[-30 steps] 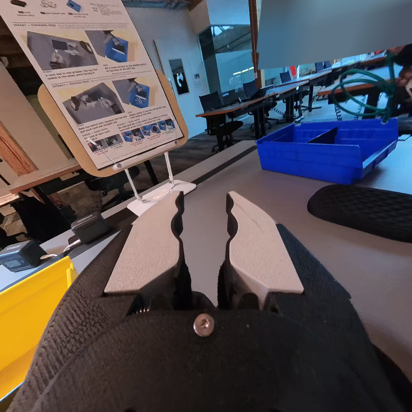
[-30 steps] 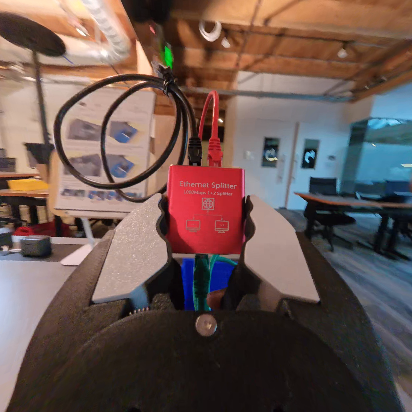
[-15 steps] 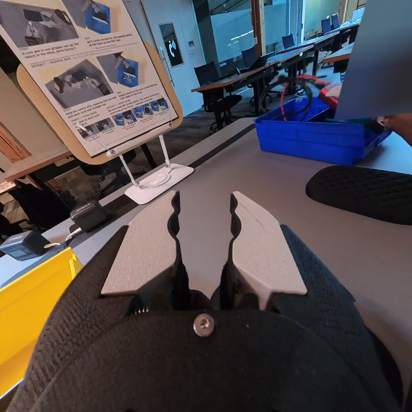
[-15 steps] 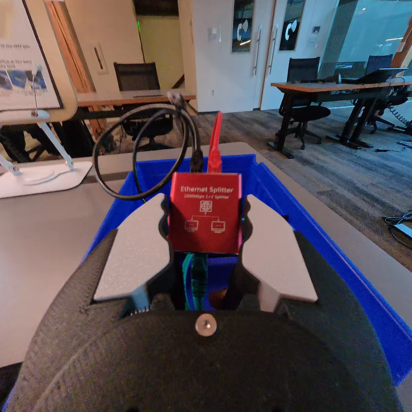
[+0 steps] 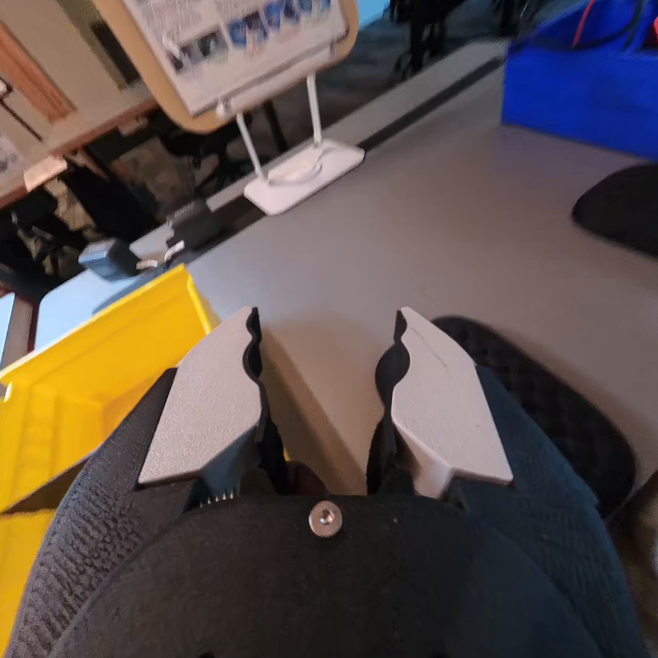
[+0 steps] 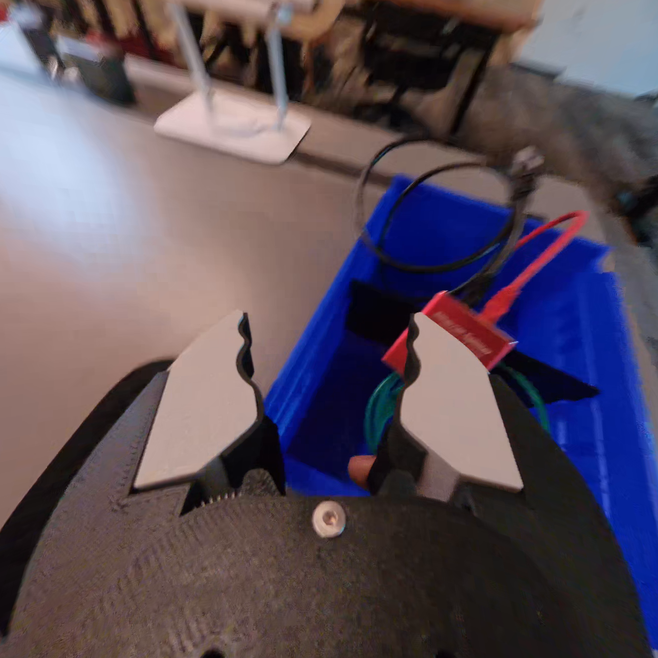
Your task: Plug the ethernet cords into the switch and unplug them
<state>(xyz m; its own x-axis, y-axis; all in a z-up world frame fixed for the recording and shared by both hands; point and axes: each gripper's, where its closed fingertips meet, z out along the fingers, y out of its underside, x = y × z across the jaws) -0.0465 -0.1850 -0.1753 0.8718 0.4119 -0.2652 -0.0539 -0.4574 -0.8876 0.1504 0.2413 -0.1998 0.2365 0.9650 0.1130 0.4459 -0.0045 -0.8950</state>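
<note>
The red switch (image 6: 459,331) lies tilted in the blue bin (image 6: 587,356), with a black cord (image 6: 420,263), a red cord (image 6: 541,256) and a green cord (image 6: 377,409) plugged into it. My right gripper (image 6: 327,320) is open and empty above the bin's near left wall, and its right finger covers part of the switch. My left gripper (image 5: 327,315) is open and empty above the grey table (image 5: 409,231). The blue bin (image 5: 576,96) also shows far right in the left wrist view, with a red cord (image 5: 605,28) in it.
A yellow bin (image 5: 82,374) sits at the left. An instruction board on a white stand (image 5: 302,178) stands at the table's far edge. Black mats (image 5: 623,213) lie on the table to the right. Small dark adapters (image 5: 110,254) lie near the far left edge.
My right gripper has opened and let the switch drop into the blue bin, then shifted left. My left gripper has opened wider and tipped down toward the yellow bin.
</note>
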